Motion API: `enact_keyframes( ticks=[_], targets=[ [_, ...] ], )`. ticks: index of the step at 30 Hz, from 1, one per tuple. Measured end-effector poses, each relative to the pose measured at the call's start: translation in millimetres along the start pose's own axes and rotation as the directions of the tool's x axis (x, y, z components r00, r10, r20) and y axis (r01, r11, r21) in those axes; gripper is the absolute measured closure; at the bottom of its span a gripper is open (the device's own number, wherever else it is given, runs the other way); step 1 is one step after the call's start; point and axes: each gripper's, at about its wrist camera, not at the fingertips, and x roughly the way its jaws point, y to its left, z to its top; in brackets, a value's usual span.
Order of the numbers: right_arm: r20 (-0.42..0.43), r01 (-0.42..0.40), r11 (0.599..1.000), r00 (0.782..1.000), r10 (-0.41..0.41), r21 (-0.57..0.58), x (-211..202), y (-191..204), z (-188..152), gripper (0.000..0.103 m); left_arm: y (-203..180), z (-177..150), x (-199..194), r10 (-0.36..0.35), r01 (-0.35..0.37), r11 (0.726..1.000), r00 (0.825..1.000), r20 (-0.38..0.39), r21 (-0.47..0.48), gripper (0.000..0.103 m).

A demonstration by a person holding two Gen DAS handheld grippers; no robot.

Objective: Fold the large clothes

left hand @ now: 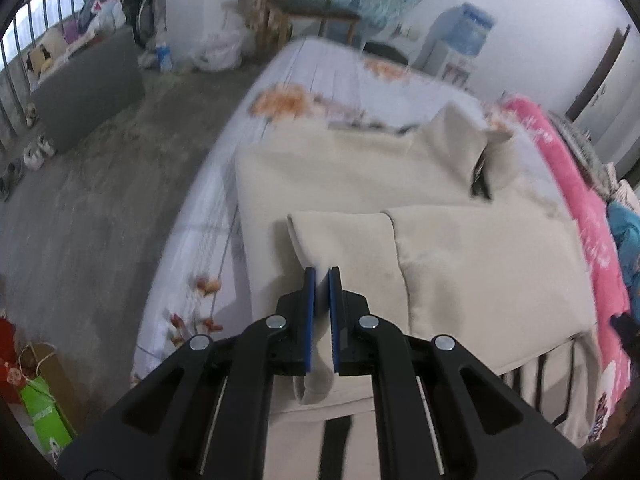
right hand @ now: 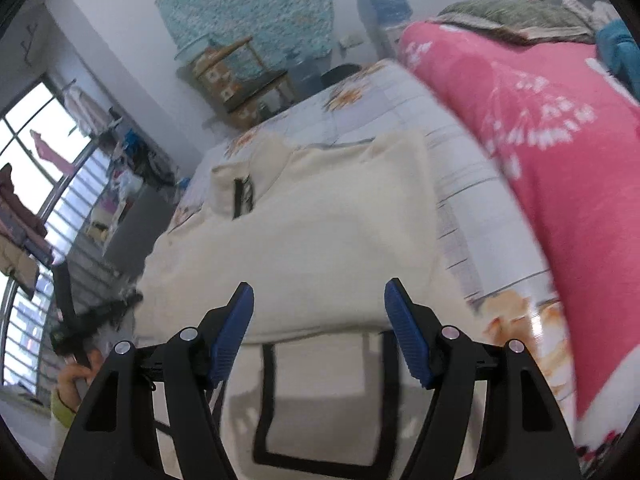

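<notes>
We see a cream garment (left hand: 360, 184) spread on a bed (left hand: 288, 80) with a pale floral sheet, its body partly folded and black line markings showing on the near part that hangs toward us. The left tool (left hand: 322, 276) is pressed together, pinching a fold of the garment's sleeve (left hand: 340, 240), which lies across the body with its cuff hanging below the pads. The right tool (right hand: 318, 300) stands spread above the garment's near fold, nothing between its blue pads. A pink blanket (right hand: 540, 140) lies along the far side of the bed, just beside the garment's edge; it carries white lettering, but blur keeps us from reading it. A green paper bag (left hand: 44, 412) on the floor bears white print too small to read, and a water jug (left hand: 468, 28) at the wall has a blue label we cannot make out. The garment's left edge sits near the bed's edge, beyond which the grey floor (left hand: 100, 200) is open. At the lower left of the right view a hand (right hand: 76, 380) holds the other tool's handle.
</notes>
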Motion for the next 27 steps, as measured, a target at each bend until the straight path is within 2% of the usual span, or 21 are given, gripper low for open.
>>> enact_keyframes(
  ticks=[1,3,6,9,12,15,17,19,20,23,25,27],
  targets=[
    [0.006,0.018,1.0,1.0,-0.018,0.003,-1.4,-1.9,2.0,0.036,3.5,-1.2,5.8,0.004,-0.004,1.0,1.0,-0.011,-0.005,0.092],
    [0.018,0.065,0.998,0.998,-0.065,0.01,-3.7,-7.4,7.5,0.037,10.3,-2.9,9.6,0.0,0.0,1.0,1.0,-0.011,-0.026,0.091],
    [0.054,0.132,0.991,0.99,-0.131,-0.017,-11.0,-5.7,14.8,0.044,14.5,-2.6,-11.8,0.022,-0.02,0.999,0.997,0.076,-0.037,0.09],
    [0.068,0.156,0.986,0.986,-0.152,-0.059,-12.5,-1.8,27.8,0.055,9.9,-4.1,-34.0,-0.05,0.05,0.999,0.986,0.158,0.002,0.088],
    [0.056,0.17,0.974,0.985,-0.163,-0.147,2.3,9.5,44.8,0.06,-10.4,-6.0,-28.0,-0.09,0.079,0.993,0.988,0.125,0.089,0.086],
    [-0.026,0.178,0.966,0.982,-0.186,-0.186,44.1,3.7,58.5,0.073,-23.3,-10.8,-3.1,-0.067,0.059,0.99,0.996,0.061,0.125,0.086],
    [-0.086,0.213,0.96,0.969,-0.231,-0.18,75.2,-12.7,62.8,0.078,-24.4,-14.2,13.6,-0.04,0.036,0.992,0.999,0.03,0.12,0.086],
    [-0.112,0.291,0.94,0.943,-0.314,-0.179,94.8,-30.3,63.7,0.08,-21.9,-17.2,17.1,-0.035,0.03,0.993,0.998,0.051,0.113,0.087],
    [-0.115,0.335,0.925,0.927,-0.358,-0.179,100.8,-38.7,63.0,0.08,-21.1,-17.1,17.6,-0.038,0.033,0.993,0.998,0.049,0.113,0.087],
    [-0.092,0.347,0.925,0.927,-0.363,-0.155,97.8,-51.8,63.2,0.083,-21.1,-17.6,16.3,-0.034,0.028,0.992,0.998,0.05,0.124,0.087],
    [-0.049,0.386,0.909,0.916,-0.398,-0.155,84.7,-46.5,65.2,0.083,-23.6,-17.0,15.4,-0.019,0.01,0.989,0.998,0.056,0.149,0.086],
    [-0.026,0.35,0.923,0.933,-0.358,-0.159,73.6,-37.8,66.8,0.083,-27.2,-15.9,15.8,-0.016,0.005,0.986,0.998,0.067,0.166,0.085]
  ],
)
